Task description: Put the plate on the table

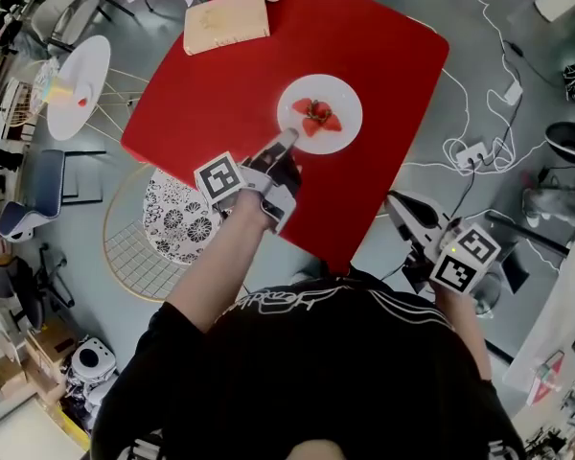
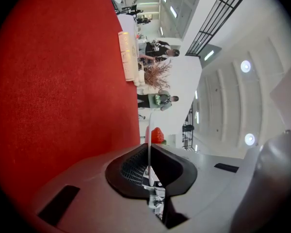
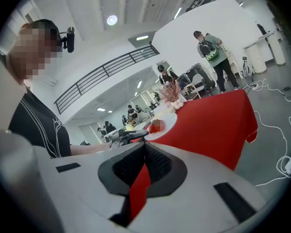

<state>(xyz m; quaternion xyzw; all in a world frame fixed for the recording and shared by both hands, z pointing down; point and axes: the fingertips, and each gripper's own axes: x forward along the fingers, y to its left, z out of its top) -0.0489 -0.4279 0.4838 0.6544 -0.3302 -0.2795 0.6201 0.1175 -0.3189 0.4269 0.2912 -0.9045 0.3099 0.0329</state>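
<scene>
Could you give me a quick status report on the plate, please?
Left tongs shut on white plate rim; right tongs shut, empty, beside red table. Plate over table, touchdown unclear. Tan box at far edge, well clear.

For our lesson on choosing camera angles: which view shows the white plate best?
The head view: the whole round plate shows from above, red food on it. The left gripper view shows only its rim edge-on, clamped in the left gripper. The right gripper view shows it small and slanted.
</scene>
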